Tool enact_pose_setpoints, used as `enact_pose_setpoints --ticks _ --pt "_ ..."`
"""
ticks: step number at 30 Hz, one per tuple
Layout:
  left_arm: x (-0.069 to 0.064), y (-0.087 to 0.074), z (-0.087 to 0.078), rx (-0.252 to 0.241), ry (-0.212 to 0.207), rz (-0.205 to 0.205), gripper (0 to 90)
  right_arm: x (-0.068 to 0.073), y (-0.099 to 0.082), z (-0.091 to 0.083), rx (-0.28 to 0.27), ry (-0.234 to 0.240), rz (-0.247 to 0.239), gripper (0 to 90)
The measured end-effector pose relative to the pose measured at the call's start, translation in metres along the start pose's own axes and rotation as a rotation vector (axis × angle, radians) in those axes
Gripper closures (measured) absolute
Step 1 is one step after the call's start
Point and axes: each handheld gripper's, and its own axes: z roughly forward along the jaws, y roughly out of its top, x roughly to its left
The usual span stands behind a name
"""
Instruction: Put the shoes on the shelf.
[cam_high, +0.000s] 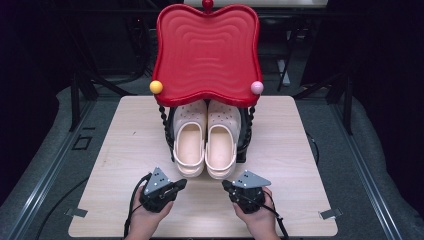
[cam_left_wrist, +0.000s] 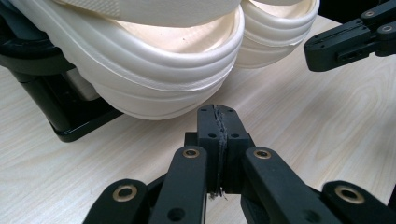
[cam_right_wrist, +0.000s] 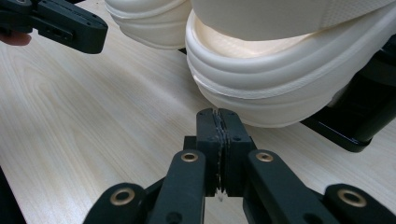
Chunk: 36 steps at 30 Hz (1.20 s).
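Waiting at the heels of the cream clogs (cam_high: 205, 142), nothing grabbed yet.
Pair sits on the black rack (cam_high: 243, 145) under the red tray (cam_high: 207, 50) (heels toward the person); left gripper (cam_high: 183, 183) and right gripper (cam_high: 225, 184) rest on the table (cam_high: 300, 165) just short of them, jaws pressed together, empty.

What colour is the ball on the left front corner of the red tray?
Yellow: the ball on the red tray shows best in the high view.

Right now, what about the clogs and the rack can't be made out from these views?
- Toes of the cream clogs: high view, covered by the red tray.
- Black rack base: high view, hidden under the clogs.
- Clog uppers: both gripper views, cut off by the top edge.
- Forearms: high view, cut off at the bottom edge.
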Motion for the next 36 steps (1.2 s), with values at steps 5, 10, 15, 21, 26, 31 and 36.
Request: enact_pose_setpoints --ticks 5,10,15,21,26,31,36 --pt "0.0 0.0 0.002 0.004 -0.002 0.0 89.3 0.001 0.001 0.002 0.002 0.008 -0.008 88.1" --pt "0.001 0.0 0.004 0.006 0.005 -0.003 89.4 0.001 0.001 0.003 -0.002 0.001 -0.006 88.3" --pt "0.003 0.0 0.003 -0.003 0.014 -0.007 89.4 0.0 0.002 0.003 0.001 -0.001 -0.015 89.4" --pt "0.006 0.001 0.002 -0.008 0.015 -0.01 89.5 0.001 0.003 0.003 -0.009 -0.016 -0.03 90.0" --pt "0.007 0.002 0.001 -0.003 0.019 -0.004 89.6 -0.001 0.005 0.0 -0.013 -0.028 -0.025 90.0" --pt "0.007 0.002 -0.001 -0.005 0.032 -0.006 89.7 0.002 0.006 0.0 -0.007 -0.052 -0.061 90.0" --pt "0.011 0.004 -0.005 -0.004 0.044 -0.007 89.7 0.003 0.008 -0.002 -0.001 -0.076 -0.085 90.0"
